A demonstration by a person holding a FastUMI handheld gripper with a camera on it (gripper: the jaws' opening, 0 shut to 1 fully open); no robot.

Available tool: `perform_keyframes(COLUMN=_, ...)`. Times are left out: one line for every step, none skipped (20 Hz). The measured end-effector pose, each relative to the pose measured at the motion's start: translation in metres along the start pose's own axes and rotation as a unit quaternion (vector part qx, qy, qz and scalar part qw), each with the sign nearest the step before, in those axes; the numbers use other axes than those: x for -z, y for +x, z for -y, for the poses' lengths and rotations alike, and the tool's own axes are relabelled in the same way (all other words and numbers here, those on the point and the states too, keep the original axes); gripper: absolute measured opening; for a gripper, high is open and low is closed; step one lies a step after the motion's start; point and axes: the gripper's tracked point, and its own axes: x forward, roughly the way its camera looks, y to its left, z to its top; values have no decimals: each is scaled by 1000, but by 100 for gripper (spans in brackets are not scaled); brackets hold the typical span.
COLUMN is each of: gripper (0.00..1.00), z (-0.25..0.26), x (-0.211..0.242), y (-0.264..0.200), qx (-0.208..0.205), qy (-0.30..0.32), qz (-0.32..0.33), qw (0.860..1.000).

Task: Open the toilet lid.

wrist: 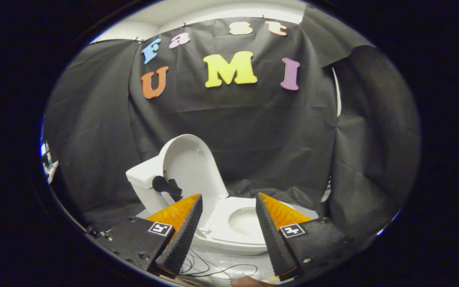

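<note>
A small white toilet (229, 235) stands on the floor just ahead of my fingers. Its lid (191, 167) is raised upright and leans back against the white tank (146, 179). The seat (221, 225) lies down around the open bowl (243, 221). A dark handle (165, 186) sticks out from the tank's side. My gripper (229, 199) is open, its fingers spread wide to either side of the bowl and holding nothing. The lid stands beyond the left fingertip (197, 198), apart from it.
Black cloth (253, 139) hangs as a wall close behind and beside the toilet. Thin dark cables (213, 269) lie looped on the pale floor in front of the toilet base. A fingertip of a person (249, 282) shows below the gripper.
</note>
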Motion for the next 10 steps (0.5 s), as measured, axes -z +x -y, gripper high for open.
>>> perform_keyframes(gripper=84, z=13, x=2, y=-10, qx=2, qy=2, qz=10, qw=1000)
perform_keyframes(gripper=84, z=25, x=5, y=-21, qx=6, qy=1, qz=19, qw=1000)
perform_keyframes(gripper=84, z=36, x=9, y=-30, qx=12, qy=-2, qz=29, qw=1000)
perform_keyframes(gripper=84, z=48, x=10, y=-38, qx=18, qy=-5, qz=39, qw=999)
perform_keyframes(gripper=89, z=60, x=12, y=-47, qx=28, qy=-7, qz=44, qw=999)
perform_keyframes(gripper=94, z=70, x=19, y=-47, qx=33, qy=-8, qz=49, qw=998)
perform_keyframes(gripper=99, z=78, x=21, y=-54, qx=38, qy=-6, qz=53, qw=998)
perform_keyframes(gripper=99, z=86, x=21, y=-62, qx=43, qy=-2, qz=58, qw=997)
perform_keyframes(gripper=99, z=94, x=24, y=-68, qx=46, qy=4, qz=60, qw=997)
perform_keyframes(gripper=98, z=102, x=29, y=-72, qx=48, qy=11, qz=60, qw=997)
